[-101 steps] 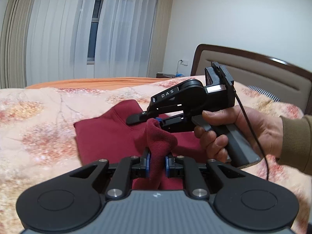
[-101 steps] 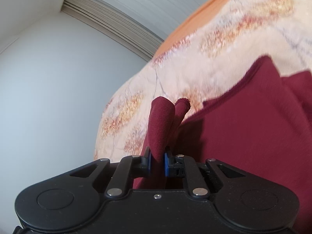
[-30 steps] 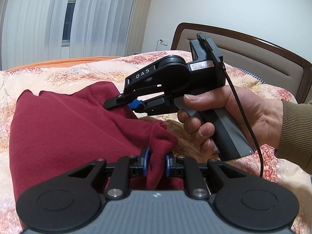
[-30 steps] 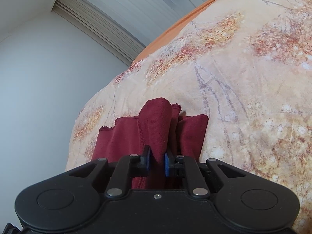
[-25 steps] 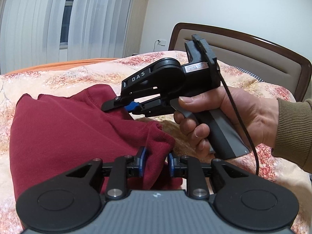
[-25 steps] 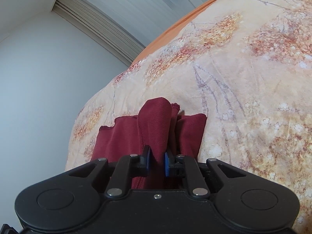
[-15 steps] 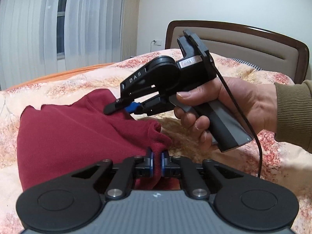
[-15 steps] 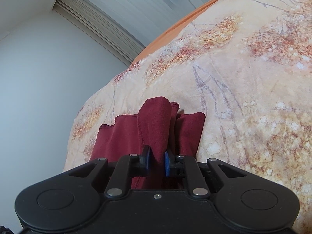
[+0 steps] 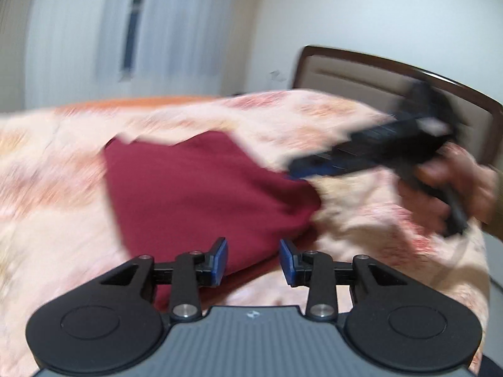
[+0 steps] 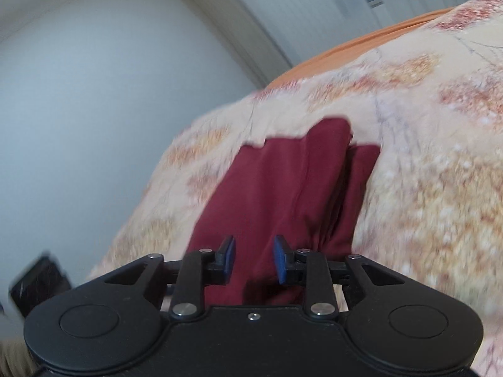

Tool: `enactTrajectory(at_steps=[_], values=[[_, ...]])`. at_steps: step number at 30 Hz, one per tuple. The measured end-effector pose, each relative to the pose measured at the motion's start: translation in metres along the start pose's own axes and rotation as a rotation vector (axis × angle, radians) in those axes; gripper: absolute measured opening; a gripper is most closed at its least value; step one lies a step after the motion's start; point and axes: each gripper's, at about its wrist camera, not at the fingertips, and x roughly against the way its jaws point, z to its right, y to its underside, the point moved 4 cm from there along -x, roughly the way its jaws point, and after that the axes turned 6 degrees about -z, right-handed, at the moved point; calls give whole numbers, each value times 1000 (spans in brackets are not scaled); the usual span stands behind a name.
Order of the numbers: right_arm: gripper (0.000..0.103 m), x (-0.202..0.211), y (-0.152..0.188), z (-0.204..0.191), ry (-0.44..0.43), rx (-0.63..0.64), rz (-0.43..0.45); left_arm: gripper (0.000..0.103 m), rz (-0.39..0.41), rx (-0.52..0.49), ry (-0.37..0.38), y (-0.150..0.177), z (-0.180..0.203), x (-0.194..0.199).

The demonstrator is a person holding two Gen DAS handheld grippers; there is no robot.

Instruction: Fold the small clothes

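In the left wrist view, the left gripper [image 9: 253, 261] stands open above the near edge of the dark red garment [image 9: 201, 194], which lies folded on the floral bedspread [image 9: 56, 188]. In the right wrist view, the right gripper [image 10: 254, 259] is open too, holding nothing, over the garment's near end.

The left gripper [image 9: 253, 262] has a black frame with two round discs, silver screws on its linkage arms, blue pads [image 9: 220, 260] and a grey ribbed body bearing a small logo. The right gripper [image 10: 254, 262] matches it, but with an all-black body. The right hand [image 9: 452, 188] shows bare skin and an olive-brown sleeve cuff
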Motion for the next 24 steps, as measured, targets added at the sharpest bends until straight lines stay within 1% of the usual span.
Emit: enactTrajectory(at_steps=[2,4,6,7,8,9,10,11,12,13,15,17,18,22,24], values=[[30,-1,17,5,81,20,-55,38,-50,22,-46,4,-12,-5],[32,6,29,11,131,1,-80,38,-54,40,-33,5,-17,-2],[32,17,34,10,126,-9,-61,38,-48,23,-41,3,-14,2],[35,22,34,7,115,-10,-44,39,-41,21,-43,2,-13,4],[38,26,32,3,105,-6,-26,44,-33,33,-37,0,-14,6],[47,29,29,-1,98,-1,-11,47,-23,51,-29,-4,-14,8],[53,30,26,-4,98,1,1,59,-14,71,-22,-6,-17,8],[55,30,22,-6,97,2,13,71,-7,87,-21,-10,-17,9],[62,30,19,-7,94,0,25,76,0,99,-30,-12,-19,12],[68,30,17,-7,93,-8,33,86,9,112,-48,-13,-23,14],[70,27,15,-6,86,-31,45,89,19,142,-63,-19,-30,16],[77,26,17,-6,73,-51,52,95,11,187,-74,-22,-41,14],[80,25,19,-6,70,-59,56,95,12,210,-79,-24,-47,13],[80,26,25,-5,55,-84,69,97,14,302,-71,-27,-70,5],[80,29,26,-4,48,-102,84,98,13,330,-73,-26,-78,0]])
